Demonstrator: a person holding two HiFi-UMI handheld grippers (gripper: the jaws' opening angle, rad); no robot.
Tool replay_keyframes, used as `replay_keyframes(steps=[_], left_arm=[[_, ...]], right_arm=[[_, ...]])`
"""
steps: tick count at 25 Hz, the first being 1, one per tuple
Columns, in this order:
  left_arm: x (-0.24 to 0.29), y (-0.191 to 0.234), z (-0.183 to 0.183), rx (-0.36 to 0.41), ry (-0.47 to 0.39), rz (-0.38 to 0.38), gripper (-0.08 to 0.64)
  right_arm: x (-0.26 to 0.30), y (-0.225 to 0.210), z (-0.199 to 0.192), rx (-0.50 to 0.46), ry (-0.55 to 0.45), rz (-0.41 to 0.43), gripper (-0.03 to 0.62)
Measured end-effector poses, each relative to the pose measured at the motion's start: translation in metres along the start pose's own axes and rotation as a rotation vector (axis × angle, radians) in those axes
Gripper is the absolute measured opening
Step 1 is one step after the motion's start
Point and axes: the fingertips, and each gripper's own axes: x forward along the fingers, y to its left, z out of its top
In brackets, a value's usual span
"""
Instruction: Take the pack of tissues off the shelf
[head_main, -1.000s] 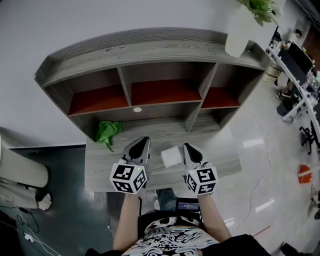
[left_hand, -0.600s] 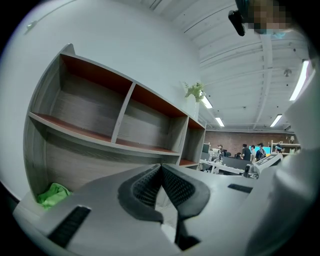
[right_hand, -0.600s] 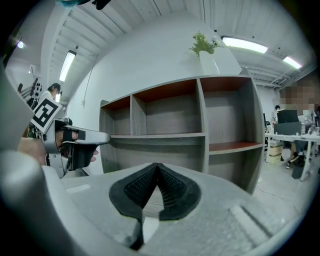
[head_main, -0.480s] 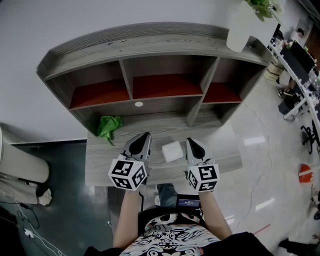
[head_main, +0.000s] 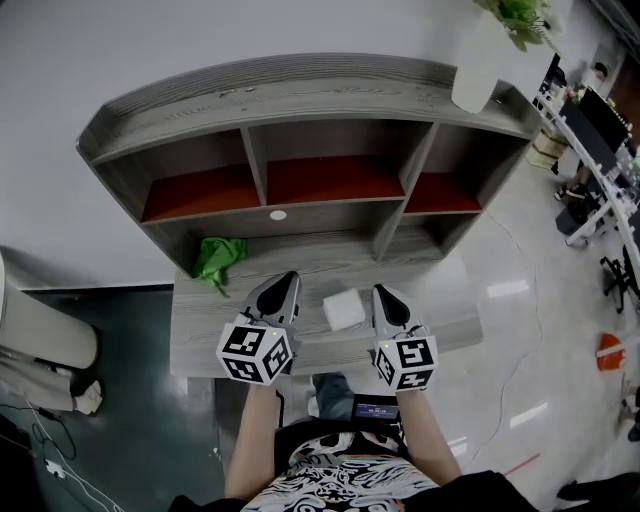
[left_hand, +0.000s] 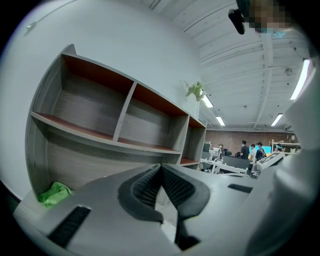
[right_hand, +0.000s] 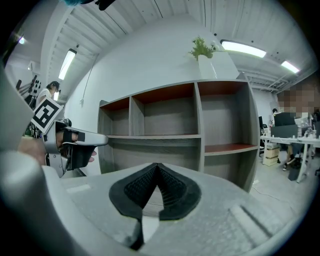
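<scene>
Grey wooden shelf unit against a white wall, desk surface below its three compartments, white vase with plant on top at right. Left gripper and right gripper over the desk's front edge, jaws of each pressed together with nothing between the pads. Green cloth at desk's left rear; pack of tissues lying on the desk between the two grippers, off the shelf.

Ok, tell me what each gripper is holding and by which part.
Nothing: left gripper and right gripper are shut, empty; the tissue pack lies on the desk between them.
</scene>
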Motion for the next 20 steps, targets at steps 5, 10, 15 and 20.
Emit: replay_keyframes(steps=[5, 10, 15, 20], left_arm=[[-0.0002, -0.0017, -0.0032, -0.004, 0.005, -0.006, 0.008], [-0.0013, -0.0013, -0.0032, -0.009, 0.004, -0.008, 0.008], [-0.0027, 0.0003, -0.0054, -0.013, 0.007, -0.006, 0.008], [-0.0024, 0.0019, -0.0079, -0.018, 0.011, -0.006, 0.008]], right_arm=[[-0.0044, -0.0037, -0.0018, -0.003, -0.001, -0.017, 0.005], [-0.0054, -0.0055, -0.0031, -0.005, 0.007, -0.027, 0.005], [-0.0049, -0.0046, -0.0052, -0.005, 0.015, -0.027, 0.005], [-0.0034, -0.0066, -0.0072, -0.004, 0.017, -0.030, 0.005]])
